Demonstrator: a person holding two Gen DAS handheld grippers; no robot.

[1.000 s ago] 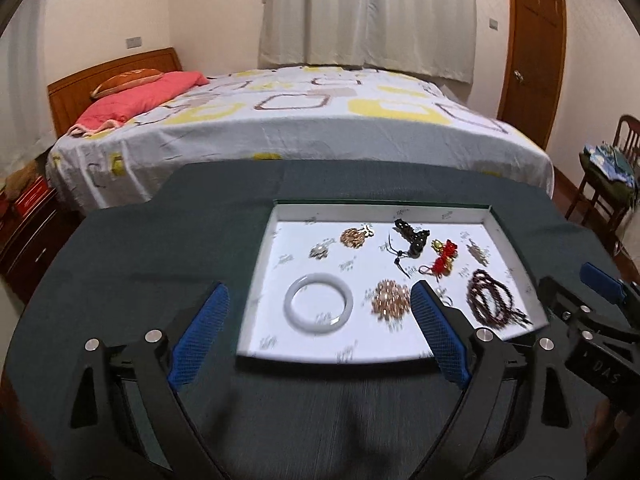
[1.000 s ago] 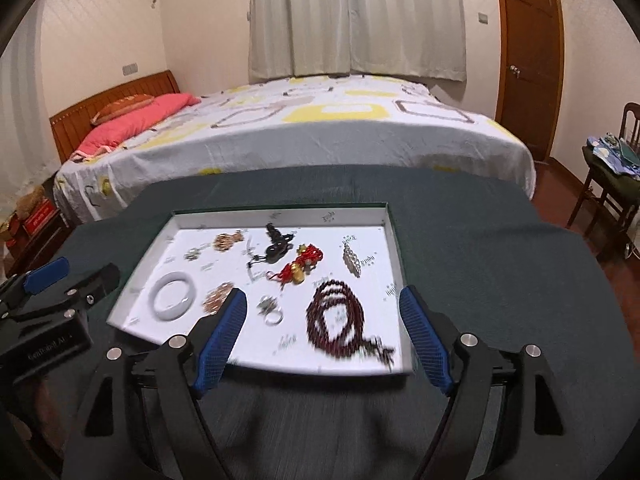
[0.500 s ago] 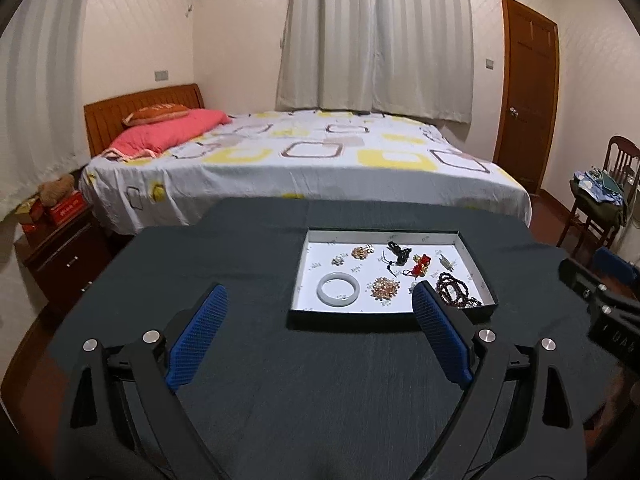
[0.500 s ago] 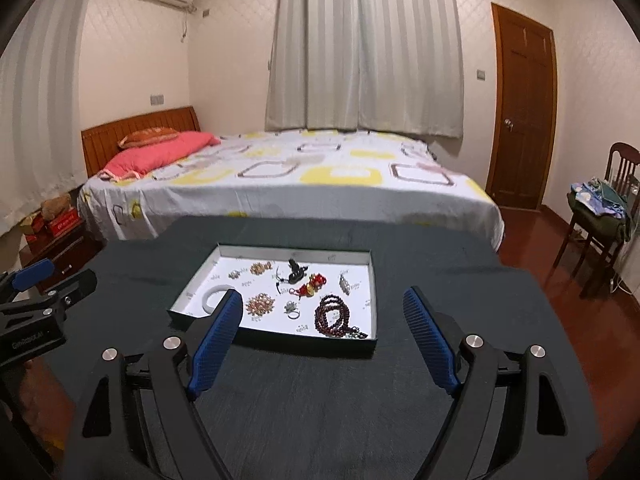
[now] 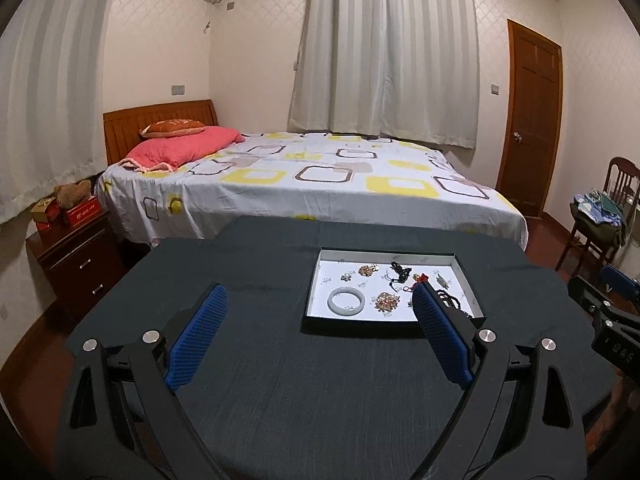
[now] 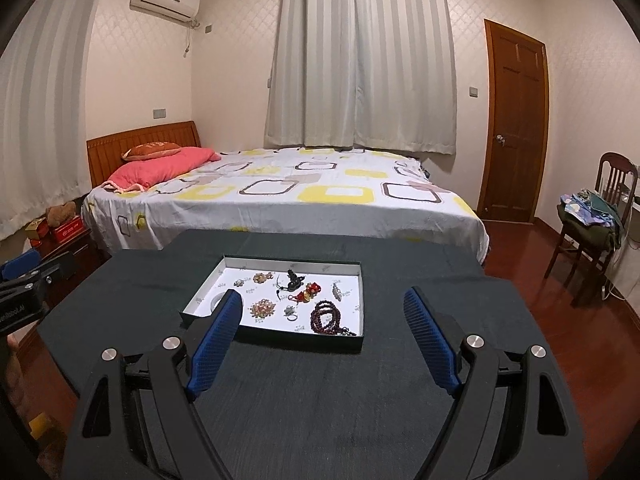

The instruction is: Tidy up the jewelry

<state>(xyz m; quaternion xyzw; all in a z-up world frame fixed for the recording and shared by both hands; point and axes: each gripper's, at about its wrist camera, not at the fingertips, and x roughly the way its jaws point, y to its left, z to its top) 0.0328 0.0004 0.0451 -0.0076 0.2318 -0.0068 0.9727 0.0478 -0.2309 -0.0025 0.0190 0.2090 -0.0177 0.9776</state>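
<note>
Right wrist view: your right gripper (image 6: 326, 324) stands spread and empty above the dark table (image 6: 400, 380), well short of the tray (image 6: 362, 300).

Your left gripper (image 5: 320, 326) is likewise released with nothing between its pads, also back from the tray. All the jewelry lies loose inside the tray: the pale bangle (image 5: 346, 301) at its near left, the dark red bead strand (image 6: 326, 318) at its near right, the red charm (image 6: 310, 292) toward its middle. Pick one piece, come down steeply over the tray's near wall, and pinch only that piece, so neighbours aren't dragged.
</note>
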